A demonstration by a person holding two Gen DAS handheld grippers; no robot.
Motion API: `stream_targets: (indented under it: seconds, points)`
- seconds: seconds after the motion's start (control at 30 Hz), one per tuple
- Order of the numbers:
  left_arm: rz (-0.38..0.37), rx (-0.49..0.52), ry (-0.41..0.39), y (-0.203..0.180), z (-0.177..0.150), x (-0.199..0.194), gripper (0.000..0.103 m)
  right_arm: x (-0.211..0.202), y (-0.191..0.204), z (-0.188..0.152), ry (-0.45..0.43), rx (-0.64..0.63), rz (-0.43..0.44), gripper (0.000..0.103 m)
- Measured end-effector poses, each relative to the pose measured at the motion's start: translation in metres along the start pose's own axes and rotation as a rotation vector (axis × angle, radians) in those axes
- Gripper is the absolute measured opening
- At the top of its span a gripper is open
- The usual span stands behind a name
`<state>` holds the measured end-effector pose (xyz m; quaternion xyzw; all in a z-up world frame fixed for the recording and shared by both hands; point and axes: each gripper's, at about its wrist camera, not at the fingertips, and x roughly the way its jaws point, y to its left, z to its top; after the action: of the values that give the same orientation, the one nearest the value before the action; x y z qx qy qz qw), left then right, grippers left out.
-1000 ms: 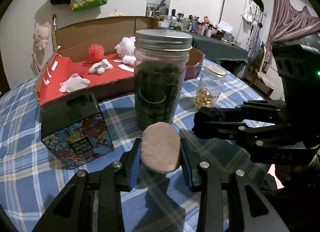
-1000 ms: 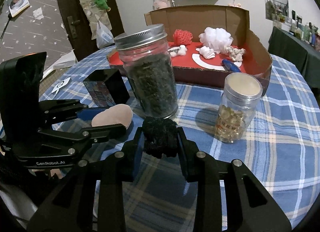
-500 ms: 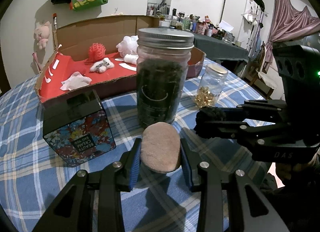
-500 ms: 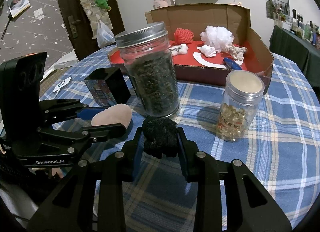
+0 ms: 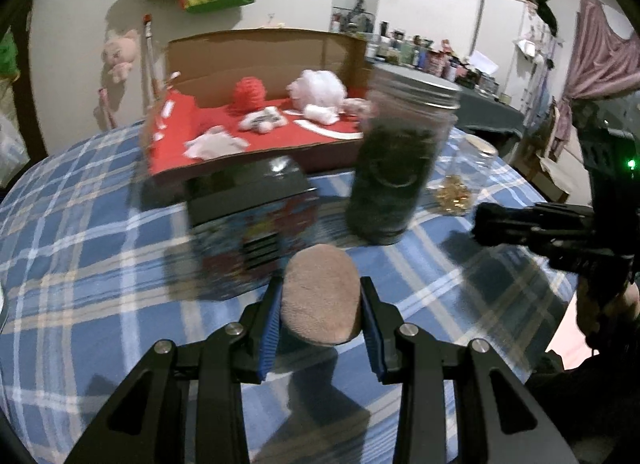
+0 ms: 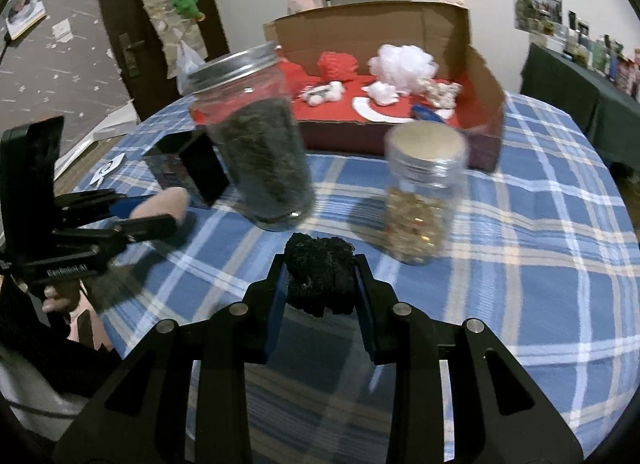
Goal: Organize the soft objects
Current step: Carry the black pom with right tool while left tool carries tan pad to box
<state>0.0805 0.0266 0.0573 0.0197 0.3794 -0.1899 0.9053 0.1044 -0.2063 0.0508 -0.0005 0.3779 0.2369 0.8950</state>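
Box [image 6: 486, 101] at the far side of the surface [image 6: 540, 223]: several soft items already inside (red puff, white puff, small pieces). Outstanding: tan pad [image 5: 320, 302] pinched in left gripper [image 5: 320, 306] fingers, black puff [image 6: 320, 276] pinched in right gripper [image 6: 320, 284] fingers, both short of the box, jars between.

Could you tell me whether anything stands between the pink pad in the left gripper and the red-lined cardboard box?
Yes: the dark floral tin stands directly between the pink pad and the box; the tall jar stands just right.
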Motion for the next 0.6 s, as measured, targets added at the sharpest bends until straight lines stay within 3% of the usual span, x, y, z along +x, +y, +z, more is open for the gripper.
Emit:
stream_targets:
  seconds: [0.27, 0.6]
  points:
    - [0.081, -0.051, -0.004, 0.037, -0.006, -0.013, 0.038, -0.011, -0.037, -0.006, -0.002, 0.068, -0.04, 0.03]
    - [0.128, -0.056, -0.009, 0.066, -0.006, -0.014, 0.038, -0.011, -0.069, -0.007, 0.002, 0.124, -0.062, 0.03]
